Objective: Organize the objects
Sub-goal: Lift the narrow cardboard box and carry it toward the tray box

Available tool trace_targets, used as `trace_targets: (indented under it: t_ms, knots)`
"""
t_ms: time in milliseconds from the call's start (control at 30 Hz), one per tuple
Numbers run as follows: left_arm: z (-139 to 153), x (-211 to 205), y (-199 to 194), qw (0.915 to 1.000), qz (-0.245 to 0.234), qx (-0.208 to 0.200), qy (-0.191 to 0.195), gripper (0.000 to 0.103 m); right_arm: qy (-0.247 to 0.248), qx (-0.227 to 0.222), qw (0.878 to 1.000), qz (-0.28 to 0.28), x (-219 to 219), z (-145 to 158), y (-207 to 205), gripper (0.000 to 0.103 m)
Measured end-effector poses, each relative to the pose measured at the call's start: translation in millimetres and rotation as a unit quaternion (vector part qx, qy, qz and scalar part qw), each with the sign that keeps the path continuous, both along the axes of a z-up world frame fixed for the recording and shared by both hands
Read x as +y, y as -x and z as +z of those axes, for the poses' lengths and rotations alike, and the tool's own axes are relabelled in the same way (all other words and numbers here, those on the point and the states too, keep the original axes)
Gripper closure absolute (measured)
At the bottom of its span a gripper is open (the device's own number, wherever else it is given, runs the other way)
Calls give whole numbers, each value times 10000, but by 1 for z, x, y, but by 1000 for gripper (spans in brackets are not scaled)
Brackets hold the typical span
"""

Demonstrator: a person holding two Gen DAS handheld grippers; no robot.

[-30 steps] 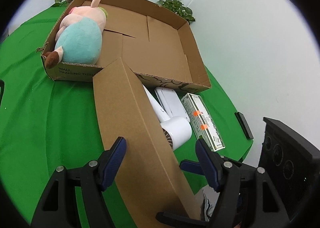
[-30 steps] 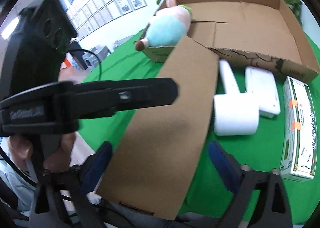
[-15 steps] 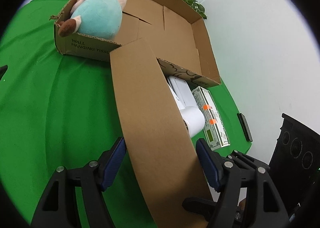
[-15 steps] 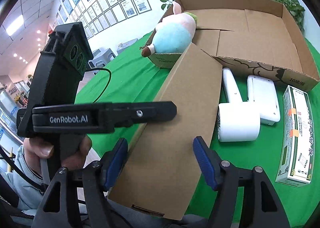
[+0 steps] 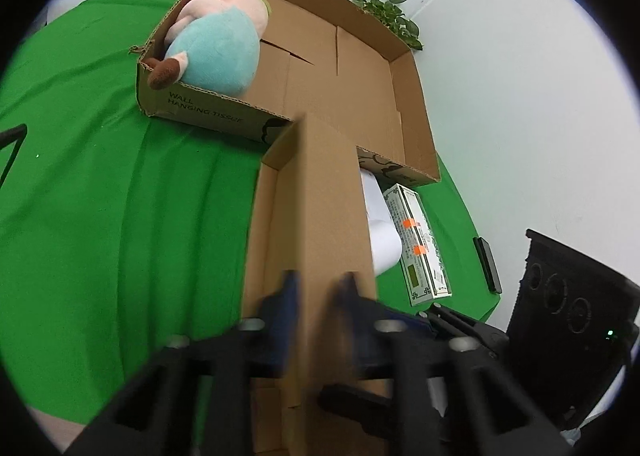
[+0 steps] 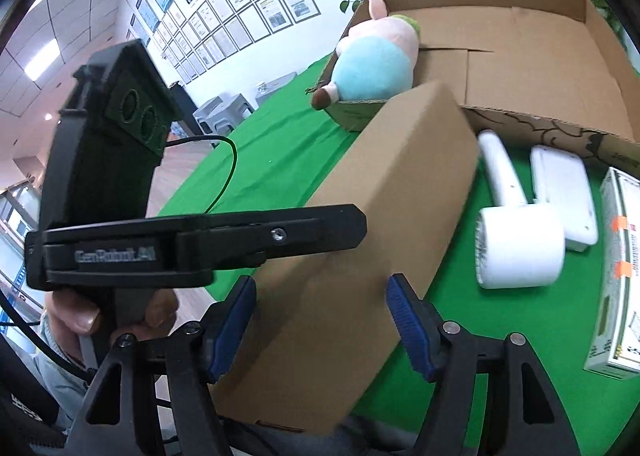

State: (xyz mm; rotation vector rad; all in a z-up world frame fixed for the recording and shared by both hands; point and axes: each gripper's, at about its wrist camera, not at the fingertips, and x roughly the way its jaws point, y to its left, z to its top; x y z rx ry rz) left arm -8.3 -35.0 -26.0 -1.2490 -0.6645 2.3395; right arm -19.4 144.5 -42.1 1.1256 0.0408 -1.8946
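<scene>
A long plain cardboard box [image 5: 316, 224] lies on the green cloth, its far end against the big open carton [image 5: 360, 68]. My left gripper [image 5: 318, 288] is closing on the long box's upturned wall, fingers blurred. My right gripper [image 6: 324, 316] is open, its blue pads on either side of the same box [image 6: 380, 224] near its close end. A plush pig [image 5: 216, 52] lies in the carton's left corner; it also shows in the right wrist view [image 6: 372, 64].
A white hair dryer [image 6: 516, 232], a white flat device [image 6: 564, 192] and a green-white carton of goods [image 6: 616, 280] lie right of the long box. A black phone-like bar [image 5: 486, 264] lies near the table edge. Plants [image 5: 384, 12] stand behind the carton.
My left gripper has gone from wide open to nearly shut on the long box's wall. The box has tipped so its open inside shows. The right gripper stays open.
</scene>
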Motion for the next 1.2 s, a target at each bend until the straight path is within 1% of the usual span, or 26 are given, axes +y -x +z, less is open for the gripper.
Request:
trace_targets:
  t_ms: [67, 133, 200, 267, 333, 433, 500, 567, 633, 700, 733, 800, 867, 900, 933, 967, 1000, 1033, 1067, 1100, 1133, 1200]
  knots:
    - [2, 2, -1, 10000, -37, 69, 54, 87, 112, -160, 9998, -60, 4, -2, 4, 29]
    - [2, 6, 1, 9999, -104, 88, 19, 87, 129, -220, 9996, -128, 8, -2, 6, 28]
    - [4, 11, 2, 9996, -233, 135, -59, 87, 82, -164, 9995, -258, 13, 0, 6, 20]
    - [6, 19, 1, 9990, -381, 173, -140, 87, 87, -161, 9991, -377, 21, 4, 7, 16]
    - [7, 33, 1, 9976, -613, 213, -240, 87, 73, -195, 9987, -465, 28, 7, 9, 14]
    - [6, 60, 2, 9947, -981, 246, -199, 87, -13, -353, 9981, -497, 38, 8, 10, 14]
    - [5, 71, 3, 9934, -1105, 268, -164, 87, -49, -478, 9975, -526, 45, 7, 10, 11]
    - [6, 75, 4, 9934, -1096, 337, -59, 87, -123, -463, 9971, -593, 52, 6, 8, 10]
    - [9, 69, 3, 9953, -871, 434, 23, 87, -175, -466, 9964, -682, 56, 3, 8, 10]
    - [11, 59, 1, 9966, -664, 475, 141, 81, -298, -371, 9959, -771, 56, -1, 8, 11]
    - [11, 54, -1, 9970, -553, 475, 244, 79, -389, -304, 9955, -810, 55, -2, 7, 13]
    - [10, 42, 0, 9972, -270, 462, 531, 70, -532, -205, 9948, -846, 53, -6, 8, 22]
    - [8, 35, 0, 9967, -88, 436, 680, 64, -652, -143, 9940, -863, 49, -9, 10, 28]
    - [6, 31, -1, 9964, -8, 406, 748, 60, -705, -119, 9935, -882, 49, -10, 10, 34]
    - [4, 28, -3, 9962, 35, 377, 785, 59, -757, -96, 9932, -883, 48, -12, 9, 37]
    - [1, 25, -5, 9963, 50, 311, 797, 58, -820, -73, 9929, -853, 46, -13, 8, 45]
    - [-3, 23, -9, 9967, 19, 234, 777, 58, -879, -37, 9927, -827, 45, -14, 7, 56]
    - [-6, 22, -10, 9970, -20, 162, 758, 58, -940, 25, 9923, -810, 43, -14, 5, 63]
    - [-10, 21, -13, 9971, -61, 92, 757, 58, -1030, 128, 9912, -818, 40, -13, 2, 73]
    - [-14, 20, -16, 9969, -112, 17, 781, 58, -1087, 200, 9906, -803, 37, -13, 0, 76]
    - [-16, 20, -18, 9967, -137, -24, 795, 58, -1086, 205, 9909, -766, 34, -13, -1, 77]
    - [-18, 15, -23, 9970, -135, -81, 754, 58, -950, 76, 9933, -658, 27, -15, -3, 77]
